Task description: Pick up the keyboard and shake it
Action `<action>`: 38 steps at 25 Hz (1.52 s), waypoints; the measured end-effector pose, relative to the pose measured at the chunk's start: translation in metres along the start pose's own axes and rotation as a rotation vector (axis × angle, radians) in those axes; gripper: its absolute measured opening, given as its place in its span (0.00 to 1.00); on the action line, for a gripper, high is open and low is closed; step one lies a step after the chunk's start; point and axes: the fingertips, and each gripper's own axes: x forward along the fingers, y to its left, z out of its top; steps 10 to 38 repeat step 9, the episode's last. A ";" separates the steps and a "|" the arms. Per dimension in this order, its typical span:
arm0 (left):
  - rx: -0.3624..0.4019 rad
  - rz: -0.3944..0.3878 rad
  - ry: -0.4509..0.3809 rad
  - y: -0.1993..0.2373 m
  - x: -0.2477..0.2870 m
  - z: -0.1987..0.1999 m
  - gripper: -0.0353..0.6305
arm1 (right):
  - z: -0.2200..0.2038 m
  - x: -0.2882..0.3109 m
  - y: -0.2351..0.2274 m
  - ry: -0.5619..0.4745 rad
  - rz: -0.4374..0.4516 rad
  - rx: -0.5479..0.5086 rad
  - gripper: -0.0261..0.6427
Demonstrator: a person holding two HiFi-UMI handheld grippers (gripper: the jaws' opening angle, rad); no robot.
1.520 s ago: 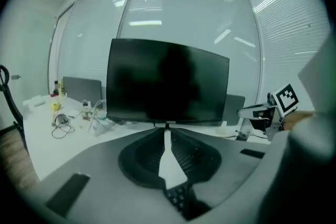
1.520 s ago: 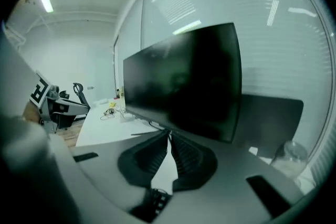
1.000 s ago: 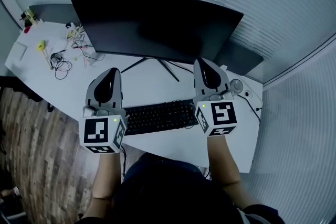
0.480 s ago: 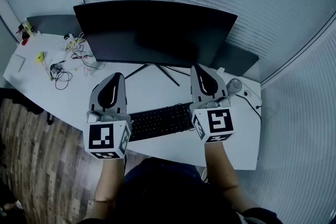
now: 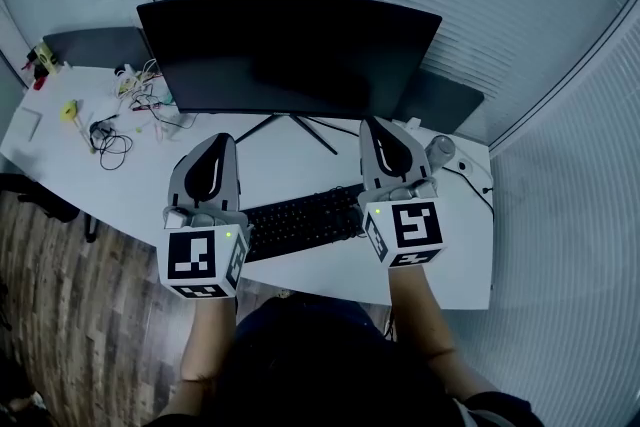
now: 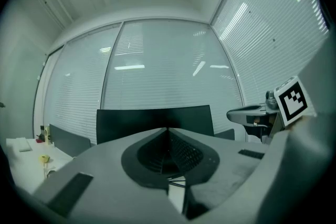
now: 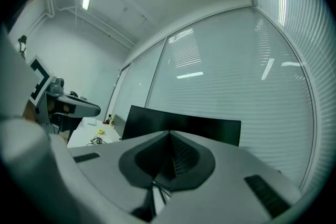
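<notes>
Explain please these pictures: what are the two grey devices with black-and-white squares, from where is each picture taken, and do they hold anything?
A person holds one hand tool in each hand: the left tongs and the right tongs; the marked cubes belong to them. One picture comes from a camera on the person's head; the other two come from cameras riding on each tool, looking along its jaws. On the white desk stand a dark monitor and loose cables; a black keyboard lies between the tools. In both tool views the jaws are pressed together with nothing between, so nothing is held.
</notes>
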 end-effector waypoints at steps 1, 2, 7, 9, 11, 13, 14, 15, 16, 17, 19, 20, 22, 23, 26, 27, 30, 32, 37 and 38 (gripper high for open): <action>0.001 0.000 0.000 -0.001 -0.002 0.001 0.09 | 0.002 -0.001 0.001 -0.002 0.002 -0.002 0.08; 0.003 -0.001 0.001 -0.001 -0.003 0.001 0.09 | 0.003 -0.003 0.001 -0.004 0.004 -0.002 0.08; 0.002 0.000 0.008 -0.004 -0.010 0.006 0.09 | 0.010 -0.009 0.001 -0.002 0.006 -0.003 0.08; -0.002 0.001 0.010 -0.005 -0.012 0.007 0.09 | 0.011 -0.012 0.001 0.003 0.009 -0.007 0.08; -0.002 0.001 0.010 -0.005 -0.012 0.007 0.09 | 0.011 -0.012 0.001 0.003 0.009 -0.007 0.08; -0.002 0.001 0.010 -0.005 -0.012 0.007 0.09 | 0.011 -0.012 0.001 0.003 0.009 -0.007 0.08; -0.002 0.001 0.010 -0.005 -0.012 0.007 0.09 | 0.011 -0.012 0.001 0.003 0.009 -0.007 0.08; -0.002 0.001 0.010 -0.005 -0.012 0.007 0.09 | 0.011 -0.012 0.001 0.003 0.009 -0.007 0.08; -0.002 0.001 0.010 -0.005 -0.012 0.007 0.09 | 0.011 -0.012 0.001 0.003 0.009 -0.007 0.08; -0.002 0.001 0.010 -0.005 -0.012 0.007 0.09 | 0.011 -0.012 0.001 0.003 0.009 -0.007 0.08; -0.002 0.001 0.010 -0.005 -0.012 0.007 0.09 | 0.011 -0.012 0.001 0.003 0.009 -0.007 0.08; -0.002 0.001 0.010 -0.005 -0.012 0.007 0.09 | 0.011 -0.012 0.001 0.003 0.009 -0.007 0.08; -0.002 0.001 0.010 -0.005 -0.012 0.007 0.09 | 0.011 -0.012 0.001 0.003 0.009 -0.007 0.08; -0.002 0.001 0.010 -0.005 -0.012 0.007 0.09 | 0.011 -0.012 0.001 0.003 0.009 -0.007 0.08; -0.002 0.001 0.010 -0.005 -0.012 0.007 0.09 | 0.011 -0.012 0.001 0.003 0.009 -0.007 0.08; -0.002 0.001 0.010 -0.005 -0.012 0.007 0.09 | 0.011 -0.012 0.001 0.003 0.009 -0.007 0.08; -0.002 0.001 0.010 -0.005 -0.012 0.007 0.09 | 0.011 -0.012 0.001 0.003 0.009 -0.007 0.08; -0.002 0.001 0.010 -0.005 -0.012 0.007 0.09 | 0.011 -0.012 0.001 0.003 0.009 -0.007 0.08; -0.002 0.001 0.010 -0.005 -0.012 0.007 0.09 | 0.011 -0.012 0.001 0.003 0.009 -0.007 0.08; -0.002 0.001 0.010 -0.005 -0.012 0.007 0.09 | 0.011 -0.012 0.001 0.003 0.009 -0.007 0.08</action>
